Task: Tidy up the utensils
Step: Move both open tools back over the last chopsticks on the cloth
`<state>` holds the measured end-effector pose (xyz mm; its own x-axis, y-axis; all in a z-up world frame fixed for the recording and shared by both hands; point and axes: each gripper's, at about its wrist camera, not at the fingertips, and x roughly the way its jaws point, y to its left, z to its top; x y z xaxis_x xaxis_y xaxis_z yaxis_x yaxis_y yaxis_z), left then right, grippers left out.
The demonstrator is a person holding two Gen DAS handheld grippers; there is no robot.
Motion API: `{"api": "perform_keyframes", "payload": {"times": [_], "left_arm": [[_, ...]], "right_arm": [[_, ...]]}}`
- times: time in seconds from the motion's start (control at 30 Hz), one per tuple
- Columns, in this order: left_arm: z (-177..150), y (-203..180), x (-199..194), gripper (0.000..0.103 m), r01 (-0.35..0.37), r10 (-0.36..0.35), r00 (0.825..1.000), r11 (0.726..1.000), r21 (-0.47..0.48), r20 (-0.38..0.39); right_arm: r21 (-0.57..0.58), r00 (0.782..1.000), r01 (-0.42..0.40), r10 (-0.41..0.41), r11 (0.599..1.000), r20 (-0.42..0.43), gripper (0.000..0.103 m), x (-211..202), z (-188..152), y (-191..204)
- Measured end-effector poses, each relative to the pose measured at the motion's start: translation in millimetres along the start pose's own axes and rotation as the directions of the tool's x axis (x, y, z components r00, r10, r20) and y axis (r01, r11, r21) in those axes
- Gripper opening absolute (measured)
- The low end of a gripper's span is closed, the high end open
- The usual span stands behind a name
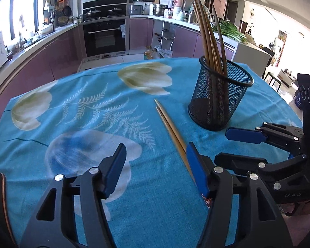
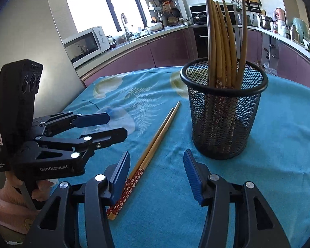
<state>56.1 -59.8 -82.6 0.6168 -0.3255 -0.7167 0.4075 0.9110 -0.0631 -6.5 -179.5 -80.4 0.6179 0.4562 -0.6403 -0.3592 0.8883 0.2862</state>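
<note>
Chopsticks mostly sorted: task looks close to done, going by what lies where.

Desk (image 1: 93, 186), under a blue floral cloth (image 2: 279, 144), carries only a few things. Mesh cup (image 2: 223, 111) stands upright toward the far right of the cloth. Inside it a bunch of chopsticks (image 2: 219, 41) stands on end, tips up, leaning against the rim; roughly six or seven, exact count hard to tell since they overlap. That part reads as finished.

Left over: one loose pair (image 2: 153, 146) lying flat on the cloth, just beside the cup but not touching it. The two sticks lie side by side and touching, patterned red ends toward the cameras, plain tips pointing away toward the far edge. No other utensils visible on the desk.

Left gripper (image 1: 155, 171) is open about halfway, nothing between its pads; the pair's near end runs just behind its right pad, contact unclear. Right gripper (image 2: 157, 177) is likewise about half open and empty; its left pad sits just beside the red ends, no clamp on them. Both hang low over the near side of the cloth, close together, each visible in the other's view.

Remaining, as a judgement: grasp the loose pair, lift, tip upright, drop into the cup. Then done.
</note>
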Motion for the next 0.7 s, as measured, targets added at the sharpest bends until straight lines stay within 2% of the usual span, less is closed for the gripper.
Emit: {"api": "perform_keyframes", "payload": {"times": [0.2, 0.53, 0.7], "left_arm": [[-8, -5, 17, 0.059, 0.032, -0.031, 0.998, 0.999, 0.011, -0.056], [-11, -15, 29, 0.058, 0.036, -0.033, 0.996, 0.999, 0.031, -0.088], [-11, -12, 29, 0.053, 0.035, -0.033, 0.995, 0.999, 0.021, -0.091]], "right_arm": [[0.026, 1.000, 0.015, -0.015, 1.000, -0.009, 0.052, -4, -2, -11], [0.032, 1.000, 0.007, -0.006, 0.999, -0.019, 0.052, 2, -1, -11], [0.036, 1.000, 0.001, 0.000, 0.999, -0.026, 0.052, 5, -2, -12]]}}
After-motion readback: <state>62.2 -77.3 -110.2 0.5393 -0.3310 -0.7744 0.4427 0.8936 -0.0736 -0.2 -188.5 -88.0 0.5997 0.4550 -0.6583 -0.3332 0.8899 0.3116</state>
